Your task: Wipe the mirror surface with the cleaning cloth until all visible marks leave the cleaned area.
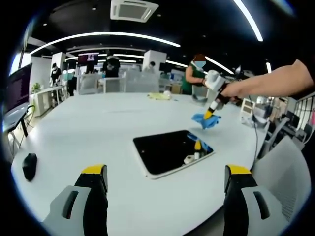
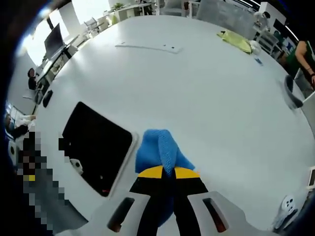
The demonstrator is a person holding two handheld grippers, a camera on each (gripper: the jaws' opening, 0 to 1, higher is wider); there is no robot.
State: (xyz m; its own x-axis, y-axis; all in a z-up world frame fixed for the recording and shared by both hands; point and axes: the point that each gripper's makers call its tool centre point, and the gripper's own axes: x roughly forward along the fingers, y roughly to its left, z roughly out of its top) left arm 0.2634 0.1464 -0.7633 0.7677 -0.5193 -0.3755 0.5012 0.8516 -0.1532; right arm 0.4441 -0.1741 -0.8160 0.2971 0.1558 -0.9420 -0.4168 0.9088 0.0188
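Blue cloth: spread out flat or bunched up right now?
Bunched. The blue cloth is pinched into a peaked wad by the right gripper, beside the mirror, not on it.

Cloth [image 2: 161, 152] apparently just beside mirror [image 2: 93, 145] on table [image 2: 197, 88]

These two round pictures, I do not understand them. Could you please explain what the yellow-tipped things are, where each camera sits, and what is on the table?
There is no robot here. A person holds a hand tool with two jaws in each hand, and a fisheye camera rides on each tool.

In the left gripper view, the left gripper has its jaws wide apart and empty. Further off, the person's hand holds the right gripper, pinching a blue cloth.

The right gripper view looks down along the right gripper's own jaws, closed on that cloth.

On the white table lies a dark flat mirror, a computer mouse and a yellow cloth.
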